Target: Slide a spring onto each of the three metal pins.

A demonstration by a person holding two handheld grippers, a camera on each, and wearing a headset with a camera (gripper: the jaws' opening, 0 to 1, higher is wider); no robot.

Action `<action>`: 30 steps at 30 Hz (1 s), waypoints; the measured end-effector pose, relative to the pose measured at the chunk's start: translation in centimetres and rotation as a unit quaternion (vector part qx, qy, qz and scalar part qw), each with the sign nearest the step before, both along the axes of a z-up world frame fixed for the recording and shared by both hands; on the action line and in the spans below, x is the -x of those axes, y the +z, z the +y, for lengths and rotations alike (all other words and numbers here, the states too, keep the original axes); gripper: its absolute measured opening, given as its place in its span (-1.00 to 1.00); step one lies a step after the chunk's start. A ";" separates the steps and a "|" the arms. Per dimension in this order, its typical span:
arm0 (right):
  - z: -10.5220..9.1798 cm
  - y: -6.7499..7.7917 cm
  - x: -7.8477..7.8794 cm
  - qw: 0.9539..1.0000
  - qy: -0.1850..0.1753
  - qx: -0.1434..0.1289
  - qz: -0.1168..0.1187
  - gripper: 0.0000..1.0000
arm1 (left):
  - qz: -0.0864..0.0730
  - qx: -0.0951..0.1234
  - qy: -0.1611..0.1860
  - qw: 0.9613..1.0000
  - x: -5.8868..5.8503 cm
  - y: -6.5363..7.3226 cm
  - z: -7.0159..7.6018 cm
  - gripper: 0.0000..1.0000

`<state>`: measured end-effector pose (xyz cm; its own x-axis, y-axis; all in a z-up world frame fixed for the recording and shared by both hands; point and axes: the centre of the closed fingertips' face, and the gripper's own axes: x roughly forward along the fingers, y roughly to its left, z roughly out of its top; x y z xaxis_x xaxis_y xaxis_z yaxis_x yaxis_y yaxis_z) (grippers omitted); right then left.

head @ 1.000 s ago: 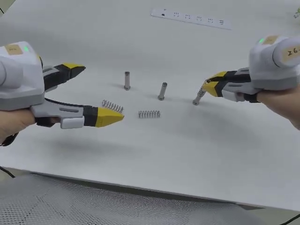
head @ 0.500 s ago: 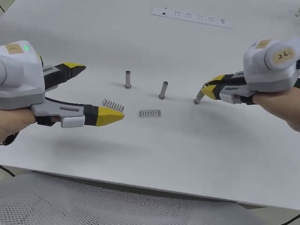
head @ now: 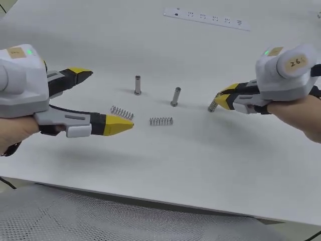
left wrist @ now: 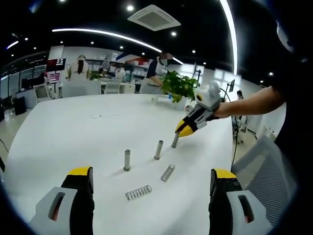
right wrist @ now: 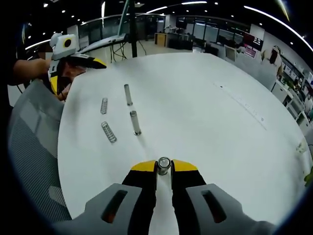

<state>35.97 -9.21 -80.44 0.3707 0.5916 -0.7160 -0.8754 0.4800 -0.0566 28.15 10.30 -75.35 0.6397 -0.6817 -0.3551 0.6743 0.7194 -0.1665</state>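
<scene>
Three metal pins stand upright on the white table: left pin (head: 137, 85), middle pin (head: 175, 97), right pin (head: 213, 106). A spring coils around the right pin, and my right gripper (head: 220, 99) is shut on that spring at the pin's top (right wrist: 164, 165). Two loose springs lie flat in front of the pins, one (head: 121, 112) to the left and one (head: 161, 121) in the middle. My left gripper (head: 103, 100) hangs wide open left of them with nothing between its jaws (left wrist: 150, 174). Its lower tip is beside the left spring.
A white power strip (head: 205, 19) lies at the far side of the table. The table's front edge (head: 150, 201) runs below the grippers, with grey mesh beneath. People and a plant (left wrist: 178, 85) are in the room beyond.
My right gripper has sunk lower along the right pin, taking the spring down over it. The left gripper and the two loose springs have stayed put.
</scene>
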 end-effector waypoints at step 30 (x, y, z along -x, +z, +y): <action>0.3 -0.7 0.1 1.000 -0.001 -0.004 0.008 -0.74 | 0.001 0.005 0.003 1.000 -0.1 0.2 -0.1 0.93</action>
